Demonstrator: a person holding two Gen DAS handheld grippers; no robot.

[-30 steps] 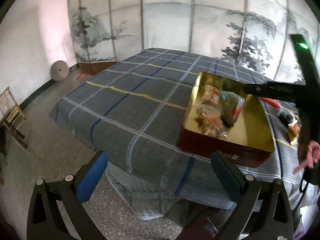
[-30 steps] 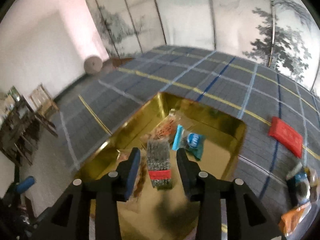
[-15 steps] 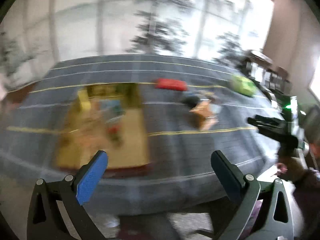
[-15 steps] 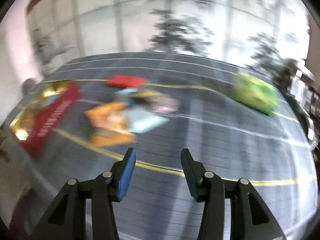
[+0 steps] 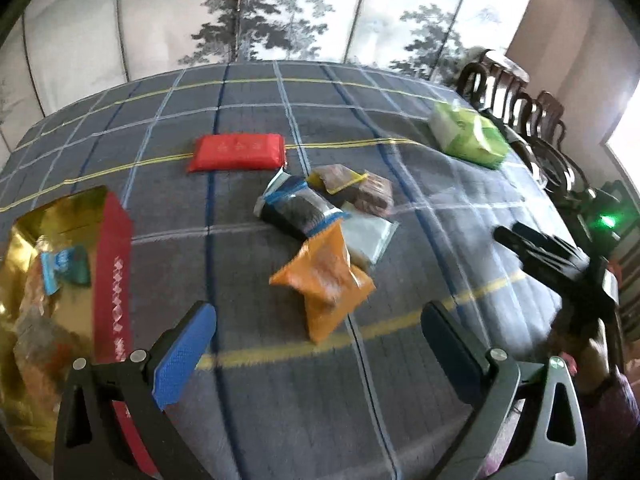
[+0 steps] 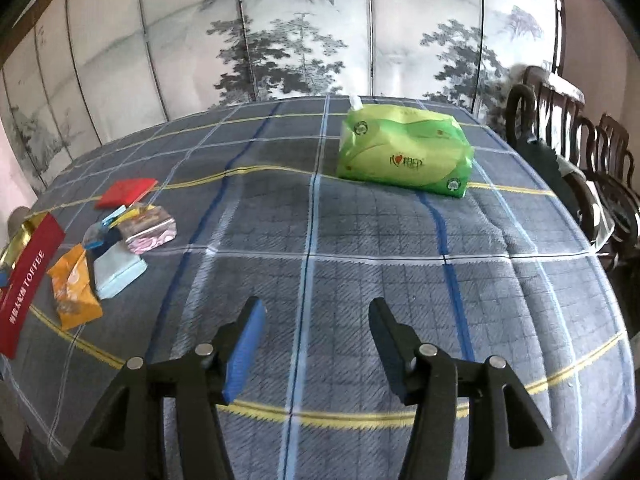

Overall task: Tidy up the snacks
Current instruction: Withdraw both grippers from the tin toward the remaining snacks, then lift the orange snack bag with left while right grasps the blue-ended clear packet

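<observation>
Right wrist: crinkly green tissue pack (image 6: 404, 156)

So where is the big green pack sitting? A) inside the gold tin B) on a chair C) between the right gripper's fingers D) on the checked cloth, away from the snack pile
D: the green pack lies on the checked cloth by itself, far from the snack pile and the gold tin, and nothing is between the fingers of the right gripper.
</observation>
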